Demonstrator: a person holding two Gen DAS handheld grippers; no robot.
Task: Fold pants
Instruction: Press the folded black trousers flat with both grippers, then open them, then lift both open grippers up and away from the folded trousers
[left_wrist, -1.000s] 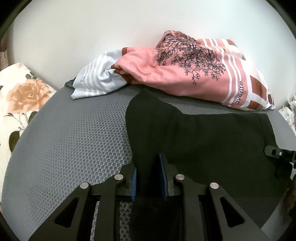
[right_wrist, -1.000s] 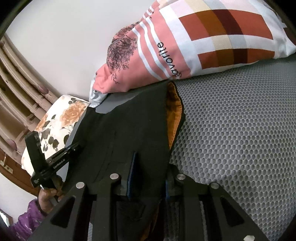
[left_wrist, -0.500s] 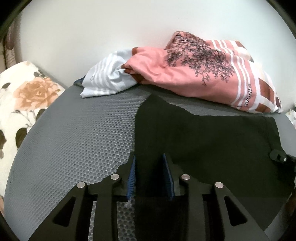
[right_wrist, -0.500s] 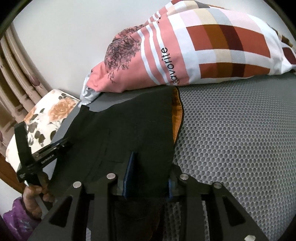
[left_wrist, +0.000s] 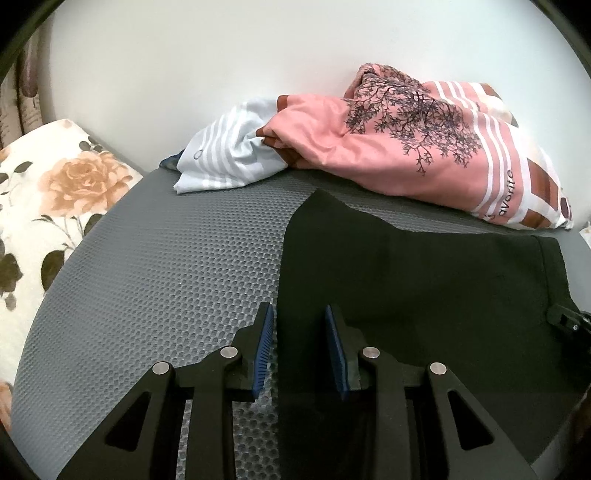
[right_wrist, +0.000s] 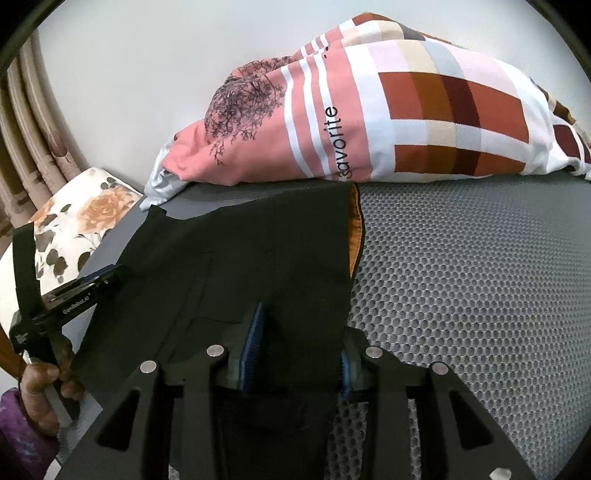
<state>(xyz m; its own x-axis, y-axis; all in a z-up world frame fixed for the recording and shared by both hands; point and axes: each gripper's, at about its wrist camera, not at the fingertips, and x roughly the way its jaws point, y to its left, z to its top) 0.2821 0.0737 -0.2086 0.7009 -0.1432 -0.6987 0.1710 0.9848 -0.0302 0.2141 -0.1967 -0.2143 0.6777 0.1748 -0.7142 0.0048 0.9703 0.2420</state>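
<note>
Compared with a second ago, both tools have been opening: the left tool (left_wrist: 299, 343) now shows a clear gap between its blue pads, the left pad off the cloth over the grey mesh mattress (left_wrist: 166, 280), the right pad over the black pants (left_wrist: 424, 295), so it looks released, with the fabric edge lying between the jaws. On the right tool (right_wrist: 299, 354) the jaws have also spread, pants fabric still sits between them, and whether the pads still press on it cannot be told. Both views have tilted a little, with the pillows sitting lower in frame. Pants lie flat on the mattress, long axis running across from one tool to the other; the waistband end with orange lining (right_wrist: 355, 229) points toward the pink patterned pillow (right_wrist: 332, 122) at the wall. A floral cushion (left_wrist: 48, 206) sits at the left edge, a striped white cloth (left_wrist: 225, 158) beside the pink pillow. In the right view the person's hand (right_wrist: 44, 387) grips the left tool's handle.
</note>
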